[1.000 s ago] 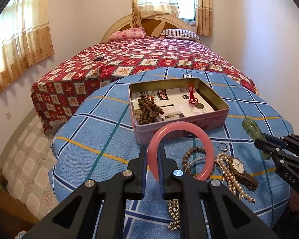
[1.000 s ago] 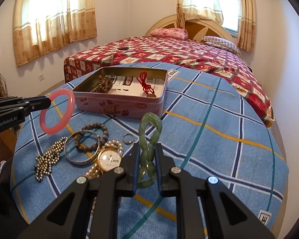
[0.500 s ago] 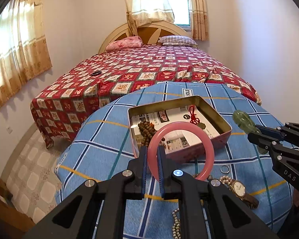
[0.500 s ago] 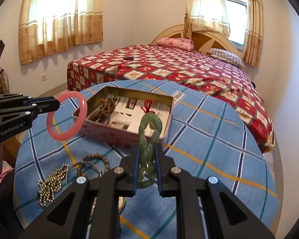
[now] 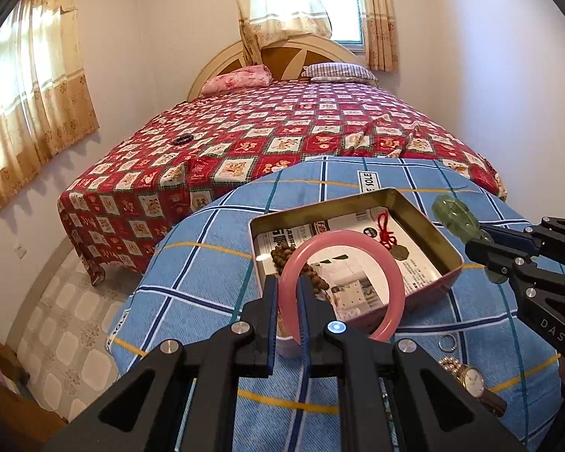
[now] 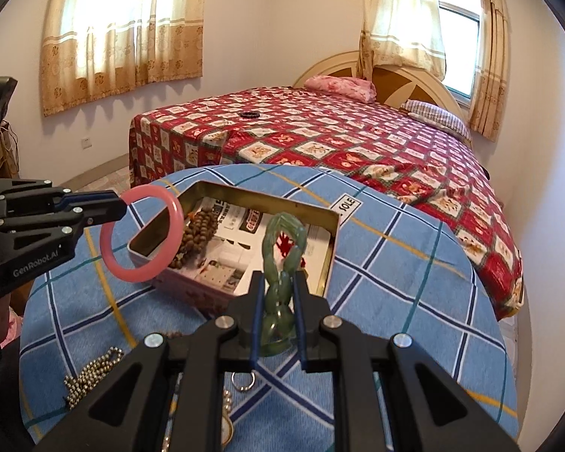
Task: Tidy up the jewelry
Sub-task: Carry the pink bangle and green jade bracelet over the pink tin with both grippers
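Observation:
A pink bangle [image 5: 390, 275] [image 6: 113, 254] stands upright in my left gripper [image 5: 285, 301] [image 6: 122, 203], which is shut on its rim and holds it above the near left corner of the open pink tin [image 5: 422, 222] [image 6: 320, 213]. My right gripper [image 6: 278, 293] [image 5: 471, 239] is shut on a green jade chain bracelet [image 6: 282, 248] [image 5: 454, 214], held up over the tin's near right side. Inside the tin lie brown wooden beads [image 6: 197, 231] [image 5: 282, 254] and a red knotted cord pendant [image 5: 386, 229] on printed paper.
On the blue checked cloth [image 6: 395, 263] near me lie a gold watch [image 5: 471, 376], a small silver ring [image 5: 447, 342] [image 6: 243, 380] and a metal bead chain [image 6: 90, 374]. A bed with a red patterned cover [image 5: 282, 135] stands beyond the table.
Both grippers have risen and moved forward with their bracelets, from over the loose jewellery to above the tin. The loose pieces on the cloth have slid down in both views.

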`<state>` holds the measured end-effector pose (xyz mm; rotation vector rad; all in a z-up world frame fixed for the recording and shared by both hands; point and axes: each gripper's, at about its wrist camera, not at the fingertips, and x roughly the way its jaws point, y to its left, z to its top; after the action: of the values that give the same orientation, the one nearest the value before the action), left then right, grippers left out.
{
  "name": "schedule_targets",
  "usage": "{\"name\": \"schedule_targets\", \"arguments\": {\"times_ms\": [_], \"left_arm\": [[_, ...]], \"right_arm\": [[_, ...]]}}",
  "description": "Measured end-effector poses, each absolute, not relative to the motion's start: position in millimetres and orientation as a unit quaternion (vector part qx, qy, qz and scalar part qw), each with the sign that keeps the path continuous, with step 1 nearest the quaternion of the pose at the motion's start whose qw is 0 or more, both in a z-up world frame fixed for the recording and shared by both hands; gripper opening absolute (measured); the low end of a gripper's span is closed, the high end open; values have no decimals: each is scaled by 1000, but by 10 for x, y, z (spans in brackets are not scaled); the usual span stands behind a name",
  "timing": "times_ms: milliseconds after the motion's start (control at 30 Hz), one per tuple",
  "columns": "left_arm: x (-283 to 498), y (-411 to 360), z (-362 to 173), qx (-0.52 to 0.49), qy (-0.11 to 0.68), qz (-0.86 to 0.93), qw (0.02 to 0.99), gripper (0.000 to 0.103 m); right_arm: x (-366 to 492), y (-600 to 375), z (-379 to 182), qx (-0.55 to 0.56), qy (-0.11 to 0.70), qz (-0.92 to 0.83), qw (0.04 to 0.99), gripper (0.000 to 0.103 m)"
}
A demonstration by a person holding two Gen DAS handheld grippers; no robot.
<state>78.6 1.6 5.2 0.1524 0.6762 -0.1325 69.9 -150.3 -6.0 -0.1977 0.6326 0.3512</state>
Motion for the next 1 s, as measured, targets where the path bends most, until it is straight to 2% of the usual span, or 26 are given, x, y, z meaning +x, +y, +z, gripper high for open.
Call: {"name": "schedule_targets", "arguments": {"times_ms": [400,1000], "left_arm": [[1046,60,87,82,329,-51,940,9],[1477,-42,-147,103,361,-43,926,9]], "right_arm": [[912,-1449,-49,-105,311,168,929,17],[1281,-1367,-164,-104,332,166,923,17]]}}
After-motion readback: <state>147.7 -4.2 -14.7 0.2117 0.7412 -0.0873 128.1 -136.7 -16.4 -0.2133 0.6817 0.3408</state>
